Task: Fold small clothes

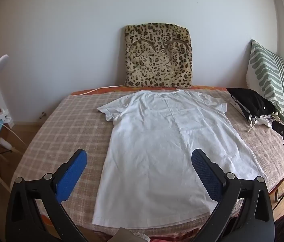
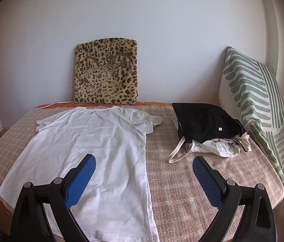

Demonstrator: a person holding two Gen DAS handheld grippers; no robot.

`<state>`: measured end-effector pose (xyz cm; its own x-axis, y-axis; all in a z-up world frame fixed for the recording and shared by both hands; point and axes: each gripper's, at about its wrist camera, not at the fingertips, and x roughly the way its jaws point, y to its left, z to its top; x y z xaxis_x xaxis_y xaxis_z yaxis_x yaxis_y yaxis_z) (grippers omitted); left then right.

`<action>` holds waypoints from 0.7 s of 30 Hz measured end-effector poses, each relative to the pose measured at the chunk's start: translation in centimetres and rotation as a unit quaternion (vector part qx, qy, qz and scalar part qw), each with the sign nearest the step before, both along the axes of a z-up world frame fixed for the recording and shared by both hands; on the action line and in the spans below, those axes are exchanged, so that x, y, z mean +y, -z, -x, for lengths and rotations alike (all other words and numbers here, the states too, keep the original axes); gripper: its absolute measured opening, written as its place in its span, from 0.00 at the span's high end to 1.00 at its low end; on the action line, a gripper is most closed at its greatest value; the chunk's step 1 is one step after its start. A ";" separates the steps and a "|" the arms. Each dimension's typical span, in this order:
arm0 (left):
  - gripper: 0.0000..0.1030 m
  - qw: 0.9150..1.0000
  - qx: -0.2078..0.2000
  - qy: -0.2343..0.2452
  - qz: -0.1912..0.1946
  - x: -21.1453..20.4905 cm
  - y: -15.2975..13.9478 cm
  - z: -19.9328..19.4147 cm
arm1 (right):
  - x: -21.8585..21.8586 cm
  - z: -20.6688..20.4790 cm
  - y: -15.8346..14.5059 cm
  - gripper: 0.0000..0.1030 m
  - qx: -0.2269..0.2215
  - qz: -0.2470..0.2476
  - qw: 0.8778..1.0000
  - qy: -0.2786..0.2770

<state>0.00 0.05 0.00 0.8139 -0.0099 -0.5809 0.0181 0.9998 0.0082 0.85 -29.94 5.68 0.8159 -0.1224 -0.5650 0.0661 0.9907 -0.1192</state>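
White T-shirt: spread flat on your bed, collar toward the wall, hem at the near edge, both short sleeves out to the sides.
Bed cover: pink-beige check.
Left tongs: yours, spread wide, holding nothing, above the shirt's lower half; one blue pad over the cover, the other over the fabric.
Right tongs: spread wide, holding nothing, straddling the shirt's right side edge.
Black bag: right of the shirt, apart from it, pale clothes spilling from its mouth.
Leopard-print cushion: upright against the wall, behind the collar.
Green-striped pillow: leaning at the bed's right end.
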 end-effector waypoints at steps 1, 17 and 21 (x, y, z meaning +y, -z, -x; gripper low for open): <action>0.00 1.000 -0.001 -0.001 -0.001 0.0 0.0 0.0 | 0.0 0.0 0.0 0.04 0.000 -0.001 1.000 0.000; 0.00 1.000 -0.017 -0.008 -0.004 0.2 -0.9 0.0 | -0.2 0.1 0.1 0.04 -0.001 -0.006 1.000 0.000; 0.00 1.000 -0.018 -0.008 -0.004 0.2 -0.9 0.1 | -0.3 0.1 0.0 0.04 -0.002 -0.007 1.000 0.000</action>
<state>-0.09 0.21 0.86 0.8342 0.0076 -0.5514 0.0018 0.9999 0.0164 0.76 -30.26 5.63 0.8184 -0.1147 -0.5630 0.0665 0.9922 -0.1054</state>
